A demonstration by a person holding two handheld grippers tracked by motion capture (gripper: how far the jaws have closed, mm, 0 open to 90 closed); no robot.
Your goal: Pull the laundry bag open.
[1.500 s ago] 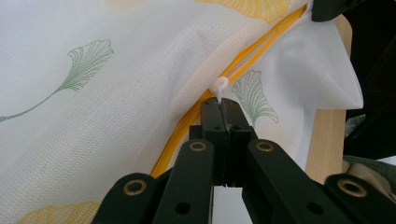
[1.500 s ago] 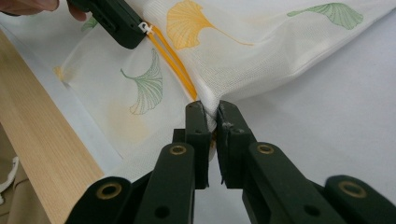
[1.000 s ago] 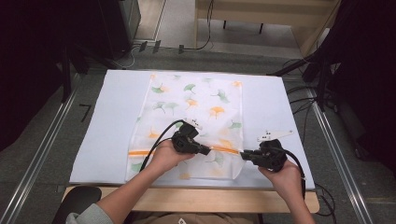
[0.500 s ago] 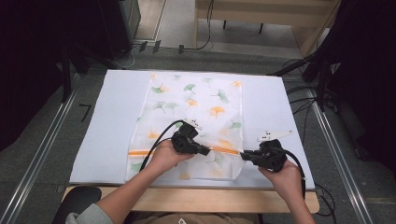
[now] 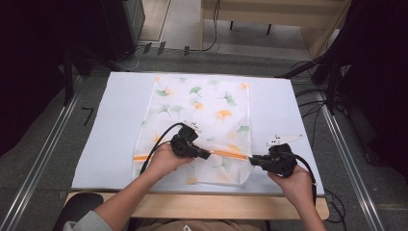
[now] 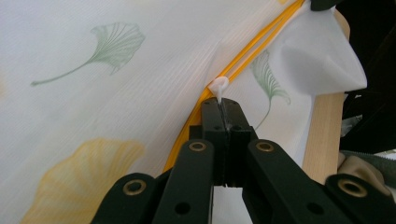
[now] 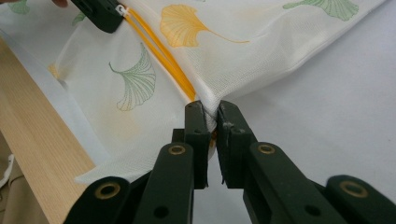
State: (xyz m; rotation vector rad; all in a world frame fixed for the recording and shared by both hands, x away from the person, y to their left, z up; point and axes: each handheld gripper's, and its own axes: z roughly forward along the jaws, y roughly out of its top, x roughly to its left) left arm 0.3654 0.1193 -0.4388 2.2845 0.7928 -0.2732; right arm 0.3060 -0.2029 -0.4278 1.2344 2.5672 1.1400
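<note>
Mesh bag (image 5: 202, 115) with ginkgo print lies flat on the desk (image 5: 106, 125). The left tool (image 6: 223, 106) pinches the white zipper pull (image 6: 218, 86); the right tool (image 7: 211, 116) clamps the bag's edge at the orange zipper's (image 7: 159, 56) end. Mid-zipping, likely; next, a steady pull along the zipper.
</note>
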